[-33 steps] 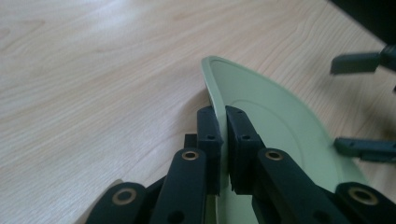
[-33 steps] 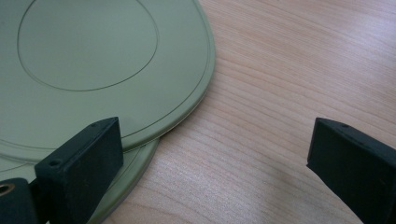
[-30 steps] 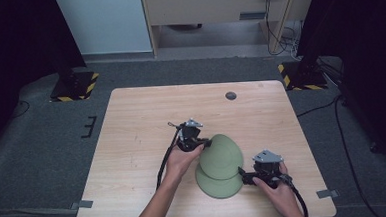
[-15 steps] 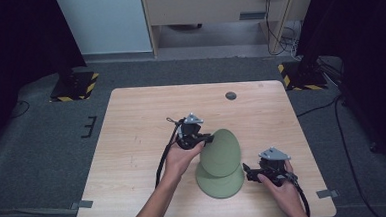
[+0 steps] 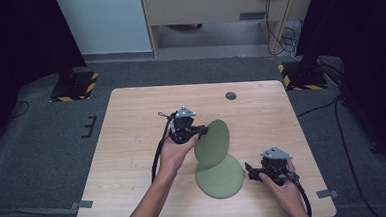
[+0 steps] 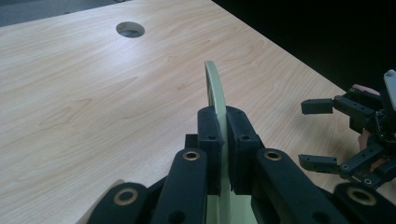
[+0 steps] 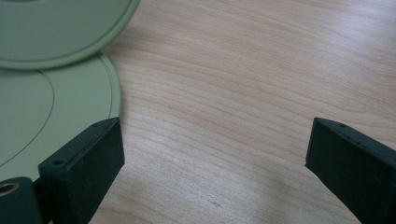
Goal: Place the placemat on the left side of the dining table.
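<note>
Left tongs (image 5: 201,131), clamped on rim of upper flat round green plate (image 5: 213,142), have lifted it off lower flat round green plate (image 5: 219,176) and tipped it up on edge. Lower plate now uncovered, flat on wooden table (image 5: 132,141). Right tongs (image 5: 249,171) have drawn back from plates, jaws wide apart, just beside lower plate's rim.

No readable text, label or number anywhere.

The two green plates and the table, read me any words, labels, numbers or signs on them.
No text: the tilted round green plate in the left gripper is plain.
No text: the flat round green plate has a moulded ring, no lettering.
No text: the light wooden table is unmarked.
</note>
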Motion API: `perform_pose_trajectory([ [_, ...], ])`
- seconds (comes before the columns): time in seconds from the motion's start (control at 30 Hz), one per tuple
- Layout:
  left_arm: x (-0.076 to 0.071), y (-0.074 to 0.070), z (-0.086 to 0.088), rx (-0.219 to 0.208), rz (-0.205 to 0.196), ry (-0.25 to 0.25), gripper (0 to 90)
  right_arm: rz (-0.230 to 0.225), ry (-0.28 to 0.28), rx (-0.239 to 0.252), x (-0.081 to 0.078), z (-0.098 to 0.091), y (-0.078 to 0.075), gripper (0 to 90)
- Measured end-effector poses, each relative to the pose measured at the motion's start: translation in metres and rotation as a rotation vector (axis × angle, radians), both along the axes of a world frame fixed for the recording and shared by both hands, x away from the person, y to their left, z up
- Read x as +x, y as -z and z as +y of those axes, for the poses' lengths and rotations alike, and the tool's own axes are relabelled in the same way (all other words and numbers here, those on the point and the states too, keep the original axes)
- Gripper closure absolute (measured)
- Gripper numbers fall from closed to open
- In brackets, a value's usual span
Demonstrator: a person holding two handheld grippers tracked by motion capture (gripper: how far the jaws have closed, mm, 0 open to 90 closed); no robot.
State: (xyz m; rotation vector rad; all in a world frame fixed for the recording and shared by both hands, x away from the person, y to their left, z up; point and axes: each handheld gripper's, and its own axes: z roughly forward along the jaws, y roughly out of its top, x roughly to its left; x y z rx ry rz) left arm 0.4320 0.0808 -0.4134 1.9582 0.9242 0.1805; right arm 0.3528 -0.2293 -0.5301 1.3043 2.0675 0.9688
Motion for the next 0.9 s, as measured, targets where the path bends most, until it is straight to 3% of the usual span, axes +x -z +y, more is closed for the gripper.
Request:
perform_pose_trajectory([
  [0.2, 0.000, -0.007, 0.010, -0.010, -0.020, -0.032, 85.6, 0.005, 0.010, 0.000, 0.001, -0.003, 0.000, 4.6],
  [0.47, 0.003, -0.016, 0.031, 0.018, -0.058, -0.100, 85.6, 0.012, 0.040, -0.004, 0.004, -0.011, 0.001, 4.6],
  [0.9, 0.007, -0.016, 0.059, 0.051, -0.067, -0.164, 85.6, 0.020, 0.054, -0.003, 0.006, -0.014, 0.002, 4.6],
])
